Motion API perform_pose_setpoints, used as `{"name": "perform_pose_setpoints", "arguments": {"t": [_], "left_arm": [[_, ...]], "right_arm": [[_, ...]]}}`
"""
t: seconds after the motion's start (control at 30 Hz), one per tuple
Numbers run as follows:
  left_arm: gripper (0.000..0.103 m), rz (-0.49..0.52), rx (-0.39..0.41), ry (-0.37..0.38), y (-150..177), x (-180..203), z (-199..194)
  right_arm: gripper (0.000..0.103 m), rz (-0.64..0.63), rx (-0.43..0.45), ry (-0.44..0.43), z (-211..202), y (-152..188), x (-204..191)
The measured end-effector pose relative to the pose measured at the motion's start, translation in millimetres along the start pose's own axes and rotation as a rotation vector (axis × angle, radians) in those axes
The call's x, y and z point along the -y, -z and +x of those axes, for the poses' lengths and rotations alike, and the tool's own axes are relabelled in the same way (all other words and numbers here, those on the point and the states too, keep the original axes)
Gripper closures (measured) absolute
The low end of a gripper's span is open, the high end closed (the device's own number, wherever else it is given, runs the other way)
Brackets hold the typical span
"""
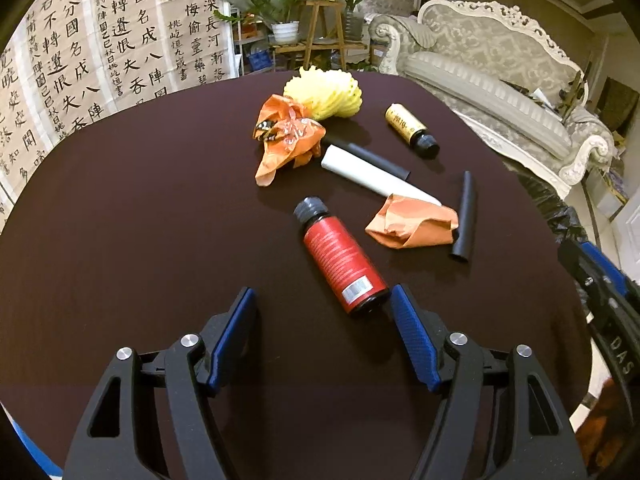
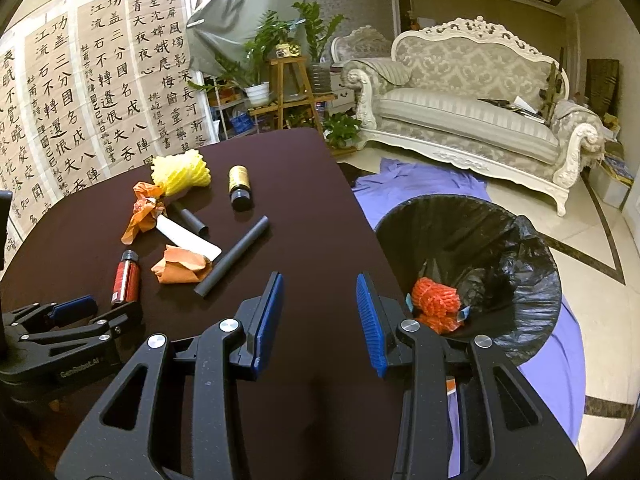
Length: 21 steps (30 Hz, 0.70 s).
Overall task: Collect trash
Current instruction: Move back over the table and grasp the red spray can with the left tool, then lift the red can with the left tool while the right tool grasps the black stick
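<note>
A red-labelled bottle (image 1: pixel 344 264) with a black cap lies on the dark table (image 1: pixel 140 240). Its base sits just ahead of my left gripper (image 1: pixel 324 308), near the right fingertip; the jaws stand wide, touching nothing. Farther back lie crumpled orange paper (image 1: pixel 412 224), a white tube (image 1: pixel 372 176), two black tubes (image 1: pixel 372 156) (image 1: pixel 466 216), an orange plastic bag (image 1: pixel 286 136), a yellow foam net (image 1: pixel 324 96) and a gold-labelled bottle (image 1: pixel 410 128). My right gripper (image 2: pixel 320 292) is open and empty over the table's right edge, beside the black-lined bin (image 2: pixel 500 232) holding a red foam net (image 2: pixel 434 296).
A purple cloth (image 2: pixel 420 184) lies on the tiled floor under the bin. A pale carved sofa (image 2: pixel 472 120) stands behind it. Plants on a wooden stand (image 2: pixel 288 80) and calligraphy sheets (image 2: pixel 100 92) are beyond the table's far edge.
</note>
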State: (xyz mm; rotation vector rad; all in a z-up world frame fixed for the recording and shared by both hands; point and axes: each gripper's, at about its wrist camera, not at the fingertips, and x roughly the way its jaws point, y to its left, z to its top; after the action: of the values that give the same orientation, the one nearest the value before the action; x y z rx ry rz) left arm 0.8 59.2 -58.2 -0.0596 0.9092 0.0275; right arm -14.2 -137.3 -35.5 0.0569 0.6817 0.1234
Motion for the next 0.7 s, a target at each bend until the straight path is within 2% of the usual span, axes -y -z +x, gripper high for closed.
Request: {"name": "perform_pose_setpoints", "arguments": {"t": [0.2,0.27,0.37,0.53,0.7], "left_arm": [[0.031,0.005,-0.005,0.008,-9.2,-0.8,7.9],[0.039,0.006,-0.011,0.011,-9.7,-4.4,9.9],[0.058,0.030,-0.001,0.012,-10.3,-7.2,8.6],[0.078,0.067,0.012,0.007,-11.8,-15.2,9.3],[0.078,0.064,0.015,0.016,-15.0,-29.7,11.1]], "right_arm": [[0.066,-0.008,-0.010,-0.013,5.1,-3.0,-7.1],[0.066,-0.012,-0.014,-0.021,6.6,-4.9,-10.6],[0.066,-0.031,-0.018,-0.031,10.6,-7.2,-19.1],[0.066,-0.056,-0.028,-0.055,20.7,-14.6,-35.3],[0.066,-0.071,-0.064,-0.060,37.4,-23.9,-49.2]]}}
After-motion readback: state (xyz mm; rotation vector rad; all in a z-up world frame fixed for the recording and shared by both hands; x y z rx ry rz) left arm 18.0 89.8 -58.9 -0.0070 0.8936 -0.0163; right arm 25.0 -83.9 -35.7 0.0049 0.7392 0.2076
